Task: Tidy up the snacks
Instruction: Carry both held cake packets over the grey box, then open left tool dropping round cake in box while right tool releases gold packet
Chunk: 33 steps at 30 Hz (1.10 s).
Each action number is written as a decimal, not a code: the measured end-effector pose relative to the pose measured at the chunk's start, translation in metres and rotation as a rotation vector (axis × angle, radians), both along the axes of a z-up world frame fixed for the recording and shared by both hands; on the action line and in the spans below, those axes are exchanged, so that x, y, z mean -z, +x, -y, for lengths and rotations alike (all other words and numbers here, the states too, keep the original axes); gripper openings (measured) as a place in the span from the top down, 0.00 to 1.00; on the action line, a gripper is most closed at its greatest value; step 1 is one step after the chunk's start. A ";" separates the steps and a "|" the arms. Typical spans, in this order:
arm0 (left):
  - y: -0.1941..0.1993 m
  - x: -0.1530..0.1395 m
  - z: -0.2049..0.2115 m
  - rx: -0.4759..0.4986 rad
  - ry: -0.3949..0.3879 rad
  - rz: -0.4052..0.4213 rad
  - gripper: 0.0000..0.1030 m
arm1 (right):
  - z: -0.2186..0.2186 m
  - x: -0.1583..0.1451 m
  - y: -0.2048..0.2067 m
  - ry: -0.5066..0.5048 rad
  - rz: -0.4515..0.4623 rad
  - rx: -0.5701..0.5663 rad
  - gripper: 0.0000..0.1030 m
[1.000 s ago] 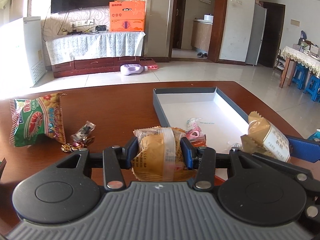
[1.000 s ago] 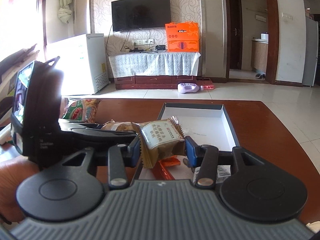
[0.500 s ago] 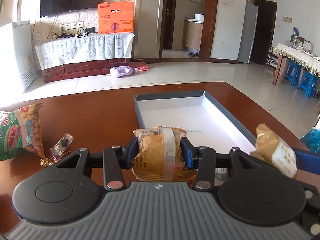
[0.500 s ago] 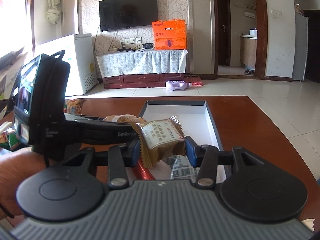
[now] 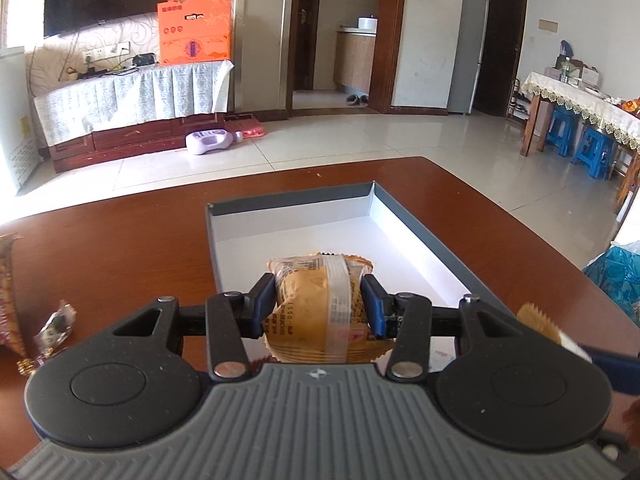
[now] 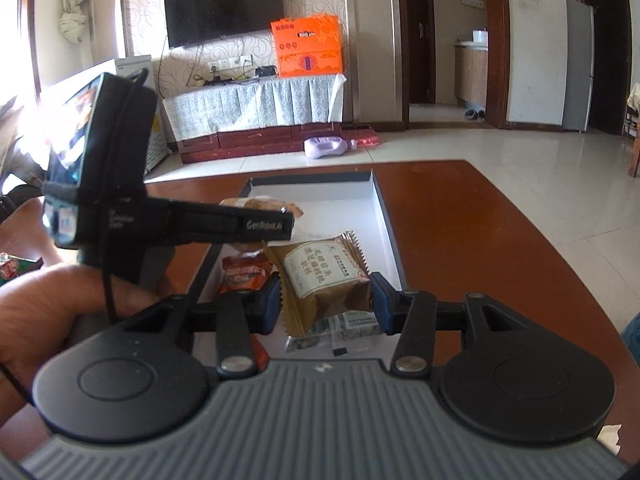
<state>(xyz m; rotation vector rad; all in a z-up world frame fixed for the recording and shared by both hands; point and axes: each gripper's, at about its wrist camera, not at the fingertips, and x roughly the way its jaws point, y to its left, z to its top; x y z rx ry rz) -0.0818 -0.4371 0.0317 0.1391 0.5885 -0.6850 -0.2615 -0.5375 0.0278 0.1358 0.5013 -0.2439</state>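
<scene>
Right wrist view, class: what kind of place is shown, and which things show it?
Most likely a home living room: a wall-mounted television, a cloth-covered TV cabinet, and a wooden table holding a snack tray.

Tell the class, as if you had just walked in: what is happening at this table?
A person is sorting snacks into a shallow grey box on a wooden table. The left tongs are shut on a clear-wrapped cake; the right tongs are shut on a brown snack packet. Both hang over the box, where an orange packet already lies. Neither is released yet.
</scene>
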 end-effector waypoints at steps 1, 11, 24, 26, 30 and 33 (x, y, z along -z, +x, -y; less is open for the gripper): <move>0.002 0.001 0.004 0.003 0.007 -0.002 0.49 | 0.000 0.000 0.002 0.004 -0.004 -0.001 0.52; 0.021 0.006 0.032 0.026 0.055 0.002 0.49 | -0.001 0.007 0.010 0.006 -0.040 -0.011 0.52; 0.023 0.010 0.049 0.057 0.064 0.015 0.48 | -0.006 0.009 0.023 -0.007 -0.037 -0.007 0.53; 0.022 0.012 0.047 0.051 0.070 0.016 0.39 | -0.005 0.011 0.023 -0.004 -0.041 -0.002 0.53; 0.018 0.010 0.046 0.056 0.068 0.036 0.27 | -0.004 0.010 0.021 -0.003 -0.039 -0.001 0.53; 0.014 0.008 0.044 0.062 0.075 0.049 0.27 | -0.005 0.009 0.021 -0.001 -0.034 0.002 0.52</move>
